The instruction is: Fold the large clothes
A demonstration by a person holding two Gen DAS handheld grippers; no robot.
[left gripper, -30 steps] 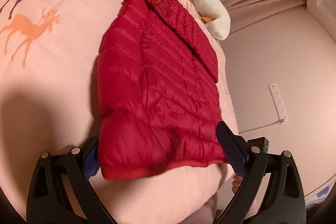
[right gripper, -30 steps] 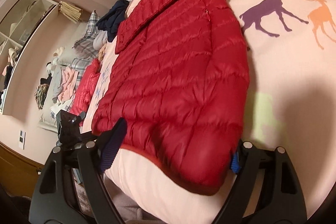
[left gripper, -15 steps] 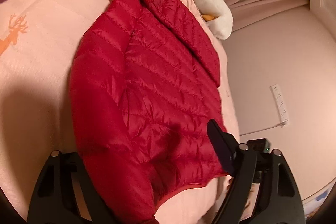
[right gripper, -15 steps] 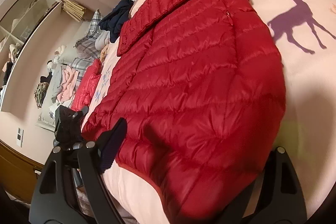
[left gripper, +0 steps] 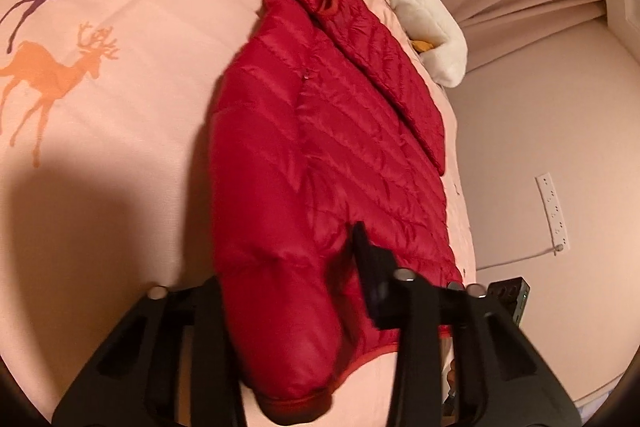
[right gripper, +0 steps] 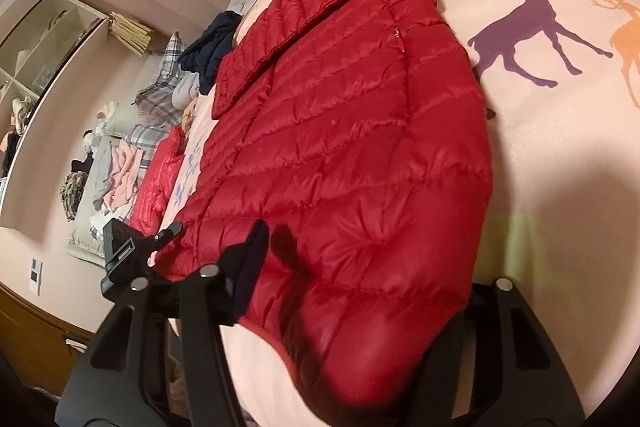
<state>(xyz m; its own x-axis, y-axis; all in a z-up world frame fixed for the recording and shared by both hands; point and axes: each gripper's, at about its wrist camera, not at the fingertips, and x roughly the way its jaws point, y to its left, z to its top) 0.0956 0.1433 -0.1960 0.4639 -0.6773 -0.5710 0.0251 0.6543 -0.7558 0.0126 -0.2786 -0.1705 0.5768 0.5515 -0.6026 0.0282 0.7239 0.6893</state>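
A red quilted puffer jacket (left gripper: 320,163) lies on the pink bed with its hem towards me and its collar at the far end. It also fills the right wrist view (right gripper: 352,155). My left gripper (left gripper: 296,287) is closing on the jacket's hem corner, one finger on top, the other under the fabric. My right gripper (right gripper: 360,291) straddles the other hem corner the same way, with puffed fabric between its fingers. The lower fingers of both are hidden by the jacket.
The pink bedsheet (left gripper: 100,107) carries purple and orange deer prints. A white and orange plush toy (left gripper: 432,27) lies past the collar. Piles of other clothes (right gripper: 132,163) sit beyond the bed's edge. A wall power strip (left gripper: 554,215) hangs at right.
Both grippers pushed forward over the hem corners, and their fingers have narrowed onto the jacket. The hem has bunched and lifted slightly.
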